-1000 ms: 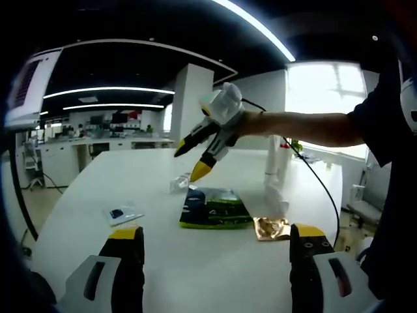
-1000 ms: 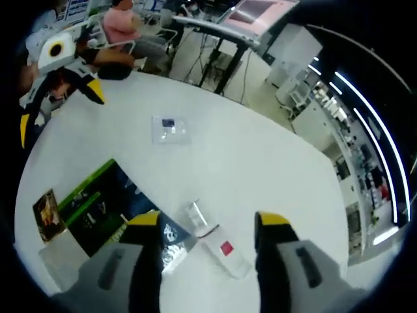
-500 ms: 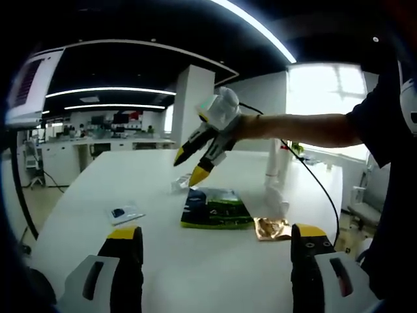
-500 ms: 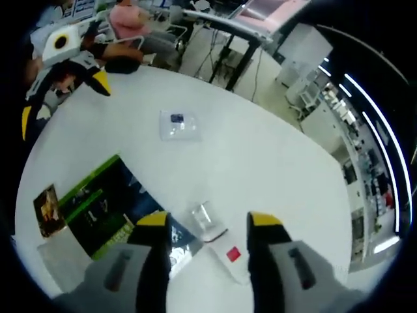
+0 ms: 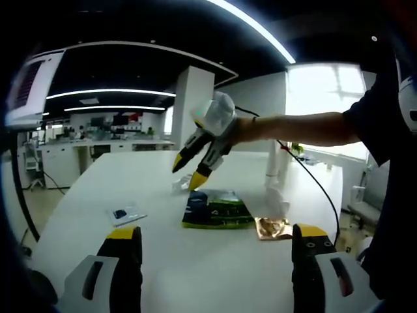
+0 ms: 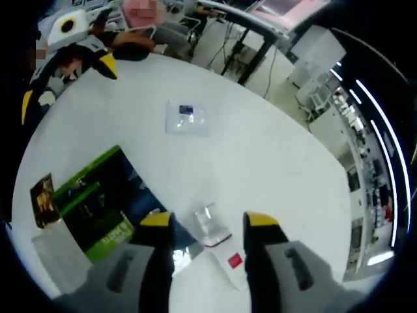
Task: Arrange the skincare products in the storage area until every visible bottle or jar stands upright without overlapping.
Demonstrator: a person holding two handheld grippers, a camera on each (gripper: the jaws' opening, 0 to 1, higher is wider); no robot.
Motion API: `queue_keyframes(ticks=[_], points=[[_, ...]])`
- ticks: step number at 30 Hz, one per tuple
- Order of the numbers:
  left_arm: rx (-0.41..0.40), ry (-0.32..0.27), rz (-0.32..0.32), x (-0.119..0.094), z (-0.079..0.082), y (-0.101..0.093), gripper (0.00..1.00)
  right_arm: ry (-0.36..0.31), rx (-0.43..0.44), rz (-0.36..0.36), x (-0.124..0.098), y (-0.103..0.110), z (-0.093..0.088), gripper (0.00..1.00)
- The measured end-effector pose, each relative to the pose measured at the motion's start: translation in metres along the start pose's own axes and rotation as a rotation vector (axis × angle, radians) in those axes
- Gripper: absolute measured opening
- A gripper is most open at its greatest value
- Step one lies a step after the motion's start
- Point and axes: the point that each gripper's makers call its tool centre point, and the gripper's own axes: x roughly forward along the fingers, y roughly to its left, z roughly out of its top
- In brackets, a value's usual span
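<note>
An open office with strip lights on a dark ceiling, a white pillar [image 5: 191,107] and a bright window [image 5: 324,98] surrounds a large white table [image 6: 273,163].

In the left gripper view, the left gripper [image 5: 217,257] hangs low over the near table edge with its yellow-tipped jaws wide apart and nothing between them. Ahead of those tips lie a dark green packet [image 5: 217,210], a gold sachet [image 5: 272,227] just to its right, and a small clear pouch [image 5: 125,214] off to the left. The right gripper [image 5: 188,172], held on an outstretched arm [image 5: 301,128], points down over the far end of the green packet.

In the right gripper view, the right gripper [image 6: 207,220] has its jaws spread to either side of a small clear tube with a white end and red label [image 6: 214,239], lying flat on the table; whether the jaws touch it cannot be told. The green packet sits just left of the left jaw, and the clear pouch lies well beyond the tips. Desks and seated people stand past the far table edge.
</note>
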Motion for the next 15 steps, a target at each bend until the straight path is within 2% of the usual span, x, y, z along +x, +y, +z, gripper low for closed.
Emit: queue_keyframes(ticks=[15], points=[[-0.004,0.013,0.0,-0.0001,-0.0027,-0.002,0.97,0.037,-0.035,0.037,0.0081,0.0008,-0.0002,0.34]])
